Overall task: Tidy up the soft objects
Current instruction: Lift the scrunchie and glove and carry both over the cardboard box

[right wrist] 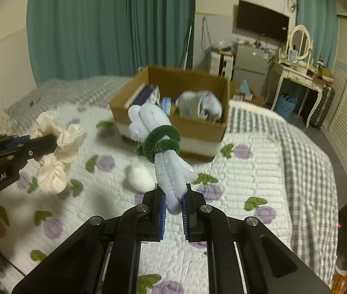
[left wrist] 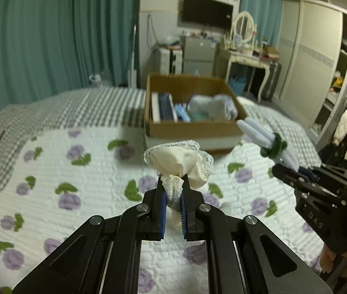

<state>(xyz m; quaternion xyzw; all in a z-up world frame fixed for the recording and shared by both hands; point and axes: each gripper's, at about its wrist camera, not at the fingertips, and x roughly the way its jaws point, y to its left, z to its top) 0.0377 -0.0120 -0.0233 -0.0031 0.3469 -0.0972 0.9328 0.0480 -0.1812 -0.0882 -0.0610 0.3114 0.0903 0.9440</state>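
Jaws of the left gripper (left wrist: 173, 196) are clenched on a cream lace-edged scrunchie (left wrist: 180, 161), which is lifted clear of the bed (left wrist: 51, 171) and bunches up above the blue pads, on the near side of the cardboard box (left wrist: 193, 129). To the right of it, the jaws of the right gripper (right wrist: 173, 203) are clamped on the lower end of a bundle of pale blue fuzzy stems (right wrist: 163, 156) tied round the middle with a dark green fuzzy wire (right wrist: 162, 143); the bundle tilts up toward the box's front wall. That box stands open on the bed and holds several blue and white soft items, blurred. A white fluffy ball (right wrist: 140, 177) lies on the flowered quilt, nearer than the box, between the two grippers.
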